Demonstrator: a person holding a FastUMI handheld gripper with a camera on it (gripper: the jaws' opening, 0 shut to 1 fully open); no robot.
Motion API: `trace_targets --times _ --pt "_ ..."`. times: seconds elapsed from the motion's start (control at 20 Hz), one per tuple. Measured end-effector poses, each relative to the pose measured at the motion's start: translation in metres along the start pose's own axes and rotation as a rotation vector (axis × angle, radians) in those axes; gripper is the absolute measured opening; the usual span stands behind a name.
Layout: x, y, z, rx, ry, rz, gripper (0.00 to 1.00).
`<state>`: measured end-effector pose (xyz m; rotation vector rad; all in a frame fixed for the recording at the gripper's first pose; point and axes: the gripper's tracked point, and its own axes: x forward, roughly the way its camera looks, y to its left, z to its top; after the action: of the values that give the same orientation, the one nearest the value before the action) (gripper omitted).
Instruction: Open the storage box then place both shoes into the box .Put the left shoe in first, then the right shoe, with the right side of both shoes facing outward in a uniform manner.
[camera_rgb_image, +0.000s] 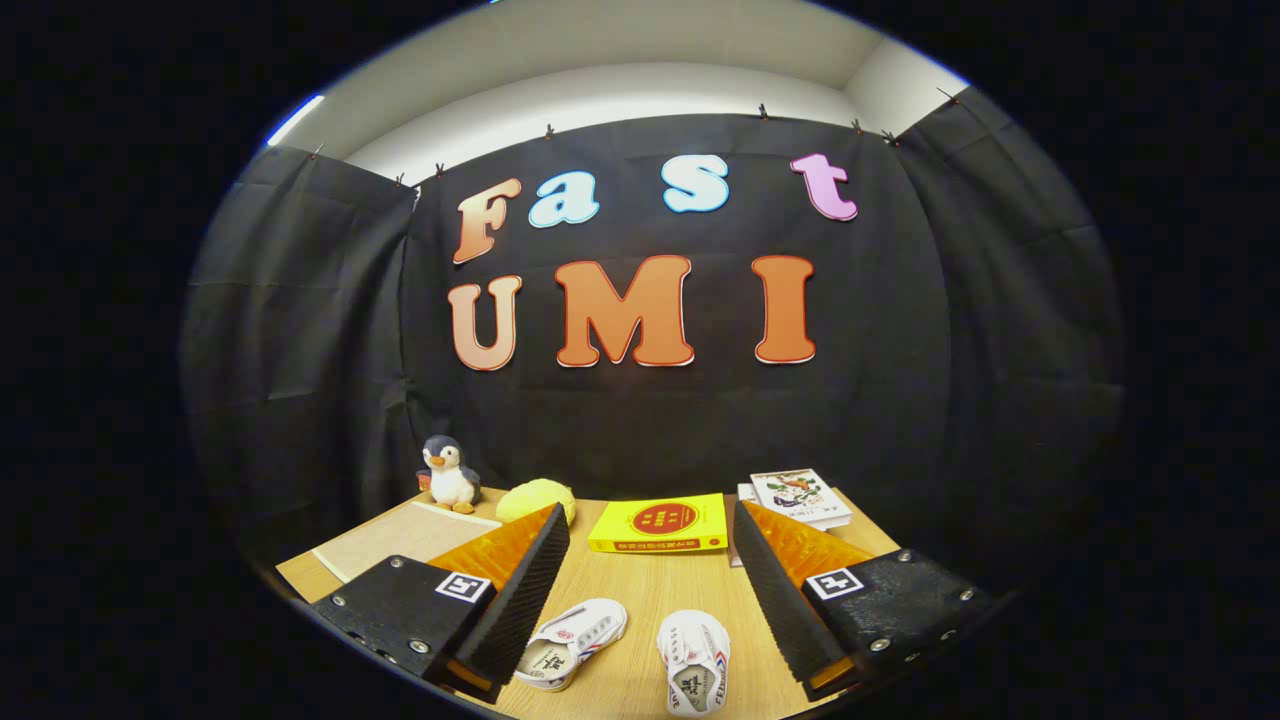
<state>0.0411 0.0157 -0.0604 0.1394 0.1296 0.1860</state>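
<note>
The gripper (650, 590) is held wide open and empty above the table (640, 580). Two white shoes (572, 642) (694, 675) lie between and below its fingers. The opening step seems not yet begun; the storage box must be found first.

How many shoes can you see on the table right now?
2. Both lie on the wooden table between the open gripper fingers: one shoe close to the left finger, the other shoe beside it, nearer the middle. Neither is gripped.
</note>
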Motion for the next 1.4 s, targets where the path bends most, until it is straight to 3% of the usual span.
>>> trace_targets --times 0.55,0.9,1.05,1.4 --pt "0.049 0.061 -0.111 0.297 0.298 0.279 0.99" --pt "0.065 0.125 -0.17 0.538 0.517 0.523 0.98" --pt "0.071 0.155 -0.183 0.703 0.616 0.624 0.98" --pt "0.077 0.202 -0.186 0.939 0.721 0.785 0.98"
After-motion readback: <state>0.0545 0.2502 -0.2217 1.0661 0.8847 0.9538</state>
